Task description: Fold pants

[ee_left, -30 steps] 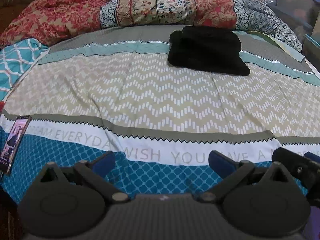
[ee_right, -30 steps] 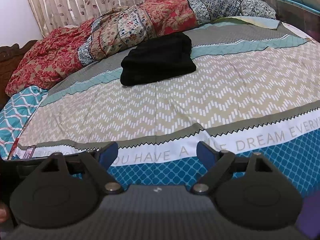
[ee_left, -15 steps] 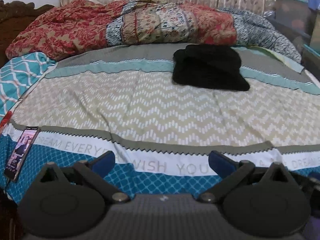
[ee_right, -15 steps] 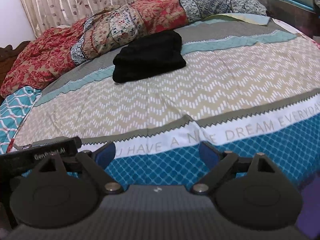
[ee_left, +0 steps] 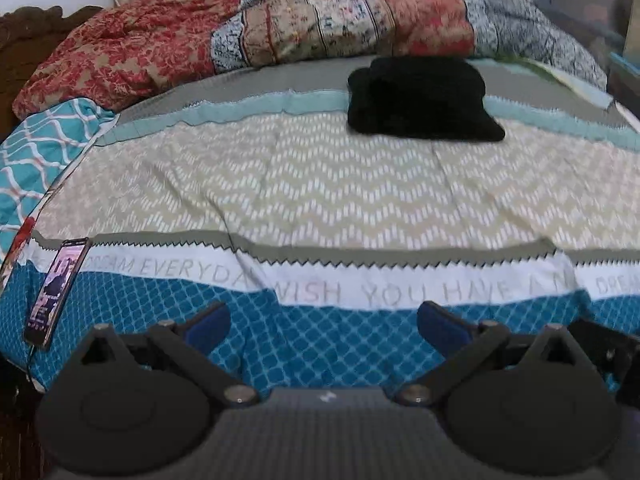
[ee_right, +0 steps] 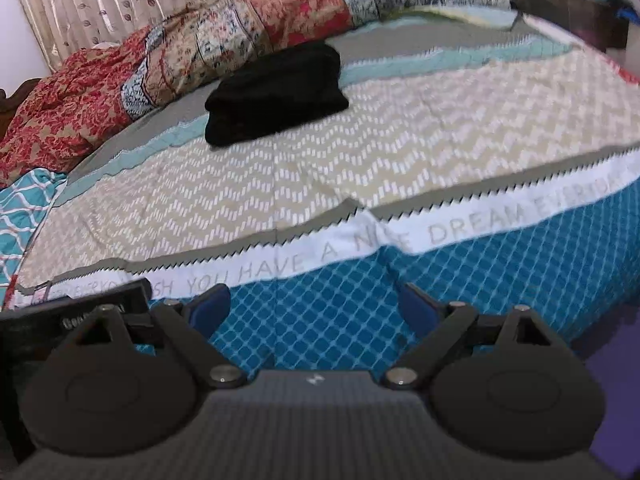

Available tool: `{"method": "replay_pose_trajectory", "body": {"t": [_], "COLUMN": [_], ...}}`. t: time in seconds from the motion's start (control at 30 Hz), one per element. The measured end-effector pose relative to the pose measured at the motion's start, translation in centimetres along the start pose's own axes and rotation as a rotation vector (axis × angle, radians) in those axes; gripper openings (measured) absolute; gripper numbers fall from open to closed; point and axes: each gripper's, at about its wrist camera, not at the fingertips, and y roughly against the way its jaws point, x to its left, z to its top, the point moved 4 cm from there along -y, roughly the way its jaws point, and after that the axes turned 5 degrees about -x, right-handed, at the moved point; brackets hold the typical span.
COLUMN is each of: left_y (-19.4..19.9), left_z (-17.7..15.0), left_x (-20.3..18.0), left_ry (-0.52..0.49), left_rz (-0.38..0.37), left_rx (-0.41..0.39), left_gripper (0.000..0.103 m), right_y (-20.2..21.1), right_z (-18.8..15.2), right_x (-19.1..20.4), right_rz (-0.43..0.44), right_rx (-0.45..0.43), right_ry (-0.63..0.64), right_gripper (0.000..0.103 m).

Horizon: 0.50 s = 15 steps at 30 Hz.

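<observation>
The black pants lie folded in a compact bundle on the far part of the bed, near the rolled quilt; they also show in the right wrist view. My left gripper is open and empty, held over the bed's near blue edge, far from the pants. My right gripper is open and empty too, over the same near edge. The body of the left gripper shows at the lower left of the right wrist view.
A rolled red and patterned quilt lies along the far side of the bed. A lit phone with a cable rests on the near left edge. A teal patterned pillow lies at the left. Storage bins stand at the right.
Both grippers have drawn back and tilted up, so the pants look farther and more of the curtain shows. Both stayed open and empty. The pants have not moved.
</observation>
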Motion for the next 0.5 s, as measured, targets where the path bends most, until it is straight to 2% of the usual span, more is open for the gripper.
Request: {"method": "replay_pose_trajectory", "body": {"t": [0.23, 0.5], "left_y": [0.02, 0.19], "left_z": [-0.18, 0.05], "left_x": [-0.15, -0.42], "left_ry": [-0.015, -0.035], "left_rz": [0.003, -0.028], "left_rx": [0.003, -0.016], "left_gripper": [0.103, 0.103], "right_y": [0.23, -0.21], "right_z": [-0.10, -0.16], "right_x": [0.27, 0.27], "right_rz": [-0.009, -0.002], "right_rx": [-0.006, 0.013], "right_ry": [-0.007, -0.012], "right_gripper": [0.093, 0.093]}}
